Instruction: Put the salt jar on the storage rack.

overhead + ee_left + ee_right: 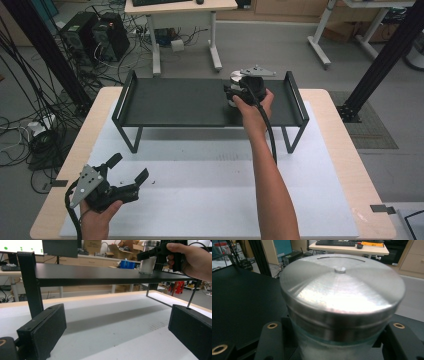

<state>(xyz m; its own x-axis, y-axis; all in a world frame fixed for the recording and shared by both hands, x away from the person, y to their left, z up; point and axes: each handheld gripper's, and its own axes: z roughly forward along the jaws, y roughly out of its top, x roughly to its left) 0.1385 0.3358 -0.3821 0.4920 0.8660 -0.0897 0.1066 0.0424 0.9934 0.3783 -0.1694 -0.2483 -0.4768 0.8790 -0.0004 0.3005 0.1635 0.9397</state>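
Gripping the jar (342,305) on the shelf (175,102), your right gripper's (240,92) fingers flank its glass body; whether they touch, you cannot tell, so squeeze below the lid; left gripper (131,169) rests wide open, empty, on the tabletop (210,200)

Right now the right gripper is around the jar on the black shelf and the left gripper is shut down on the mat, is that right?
Not quite. The left gripper is open, jaws wide apart, as the left gripper view shows. The right gripper is around the jar on the shelf.

Grey floor (260,45), tangled cables (20,115), 2 computer towers (95,35), desks (180,7) behind.
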